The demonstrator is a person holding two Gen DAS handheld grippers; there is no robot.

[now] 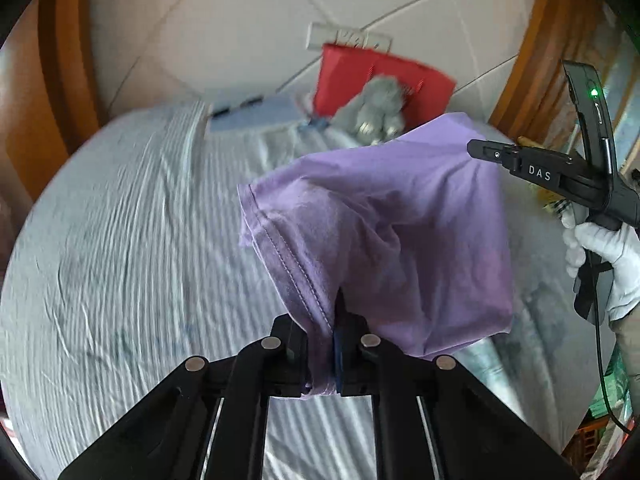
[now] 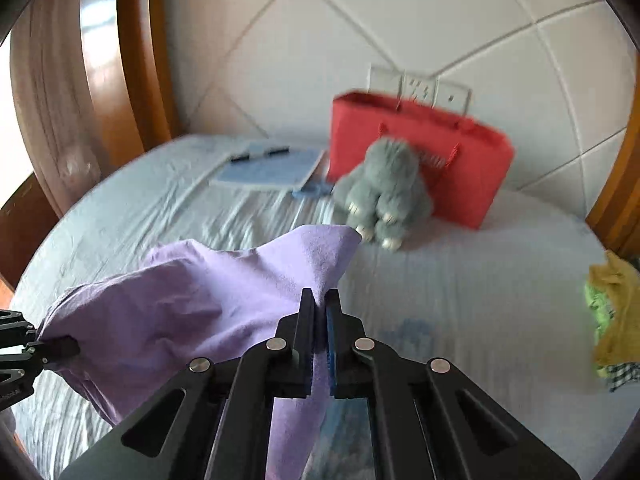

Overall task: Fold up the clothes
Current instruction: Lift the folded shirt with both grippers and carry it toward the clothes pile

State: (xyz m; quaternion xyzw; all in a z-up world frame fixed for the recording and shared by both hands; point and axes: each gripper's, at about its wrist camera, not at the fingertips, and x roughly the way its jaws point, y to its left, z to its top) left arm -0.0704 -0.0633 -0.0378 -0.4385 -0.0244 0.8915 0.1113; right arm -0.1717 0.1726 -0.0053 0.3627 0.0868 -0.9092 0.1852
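Note:
A purple T-shirt (image 1: 384, 224) hangs stretched in the air between both grippers above the bed. My left gripper (image 1: 334, 320) is shut on its stitched hem edge. My right gripper (image 2: 320, 304) is shut on another edge of the purple shirt (image 2: 192, 304). In the left wrist view the right gripper (image 1: 480, 150) shows at the shirt's far right corner, held by a white-gloved hand (image 1: 608, 256). In the right wrist view the left gripper (image 2: 60, 348) shows at the left edge, pinching the shirt.
The bed (image 2: 460, 280) has a pale striped sheet. At its head stand a red paper bag (image 2: 460, 168), a grey plush toy (image 2: 384, 196) and a blue board (image 2: 272, 168). A heap of yellow and green clothes (image 2: 616, 312) lies at the right. A padded white headboard (image 2: 400, 20) is behind.

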